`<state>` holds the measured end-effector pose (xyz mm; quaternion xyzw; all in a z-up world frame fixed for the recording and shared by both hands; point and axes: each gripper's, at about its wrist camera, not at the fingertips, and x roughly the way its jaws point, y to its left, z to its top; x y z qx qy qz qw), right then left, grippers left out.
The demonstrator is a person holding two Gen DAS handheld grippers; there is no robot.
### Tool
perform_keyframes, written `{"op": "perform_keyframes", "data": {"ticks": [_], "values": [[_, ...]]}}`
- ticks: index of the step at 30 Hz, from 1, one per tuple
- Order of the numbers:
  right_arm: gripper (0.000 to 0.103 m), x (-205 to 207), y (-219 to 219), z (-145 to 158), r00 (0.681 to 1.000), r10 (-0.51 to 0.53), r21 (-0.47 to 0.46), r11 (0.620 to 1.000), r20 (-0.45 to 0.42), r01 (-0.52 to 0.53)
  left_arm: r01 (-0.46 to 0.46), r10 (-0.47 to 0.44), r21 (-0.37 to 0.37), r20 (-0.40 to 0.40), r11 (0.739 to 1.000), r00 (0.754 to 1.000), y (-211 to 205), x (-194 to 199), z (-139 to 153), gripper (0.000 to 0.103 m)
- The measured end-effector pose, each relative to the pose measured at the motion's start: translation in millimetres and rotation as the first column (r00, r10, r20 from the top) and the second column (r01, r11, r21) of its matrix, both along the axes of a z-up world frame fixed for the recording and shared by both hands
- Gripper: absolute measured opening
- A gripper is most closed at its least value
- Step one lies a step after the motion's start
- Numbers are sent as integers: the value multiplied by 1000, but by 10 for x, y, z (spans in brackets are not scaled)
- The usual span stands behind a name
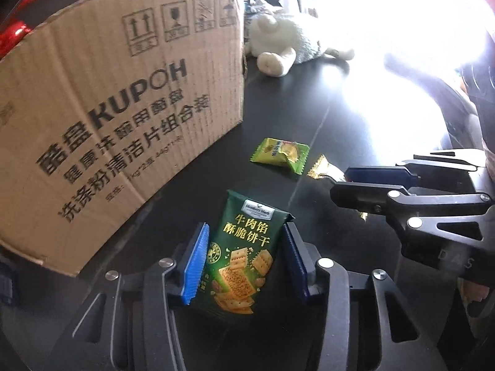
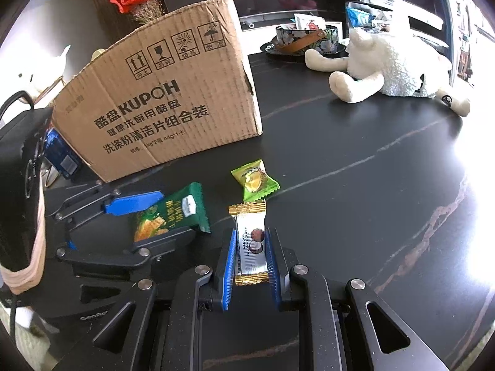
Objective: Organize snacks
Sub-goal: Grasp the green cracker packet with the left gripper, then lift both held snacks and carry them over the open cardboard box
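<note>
- The left claw [image 1: 244,266] pinches a green cracker packet [image 1: 244,247] between its blue pads.
- The right claw [image 2: 250,262] pinches a white candy bar [image 2: 251,244] with gold ends.
- A green durian candy [image 2: 254,182] lies on the black bench [image 2: 355,204] just past it.
- The cardboard box [image 2: 167,99] stands behind; its inside is hidden.

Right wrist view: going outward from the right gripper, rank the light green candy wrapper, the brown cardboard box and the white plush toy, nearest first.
1. Light green candy wrapper, on the black table just ahead of the right gripper.
2. Brown cardboard box, farther back on the left.
3. White plush toy, far back on the right.
</note>
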<state>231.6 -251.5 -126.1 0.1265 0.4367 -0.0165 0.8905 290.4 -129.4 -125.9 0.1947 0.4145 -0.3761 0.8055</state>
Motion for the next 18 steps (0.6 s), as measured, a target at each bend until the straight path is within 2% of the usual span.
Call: {"op": "perform_keyframes", "data": {"ticks": [3,5,8,11,13,14,18], "values": [[20,-15,-3,14,1000,4,0,1000,7,-4,-48,48,-30,-1,998,999,72,-15,83,34],[20,-17,-8,27,1000,8,2,1000,12,-8,-72,72,-46,-11,996,997,100,-21,123,32],[20,-27,-6,41,1000,13,1,1000,18,-13,-80,80,-23,13,997,997,84,-65,135,32],[20,-24,0,46,1000,18,-3,1000,21,-18,-86,86,6,25,996,996,40,-50,158,34],[20,-19,0,39,1000,20,2,1000,18,-20,-89,88,16,37,996,995,26,-33,188,40],[20,-7,8,25,1000,27,6,1000,10,-27,-90,88,22,50,996,995,18,-21,204,46],[20,18,27,-7,999,35,11,999,-3,-35,-82,80,40,57,996,995,-17,28,185,51]]}}
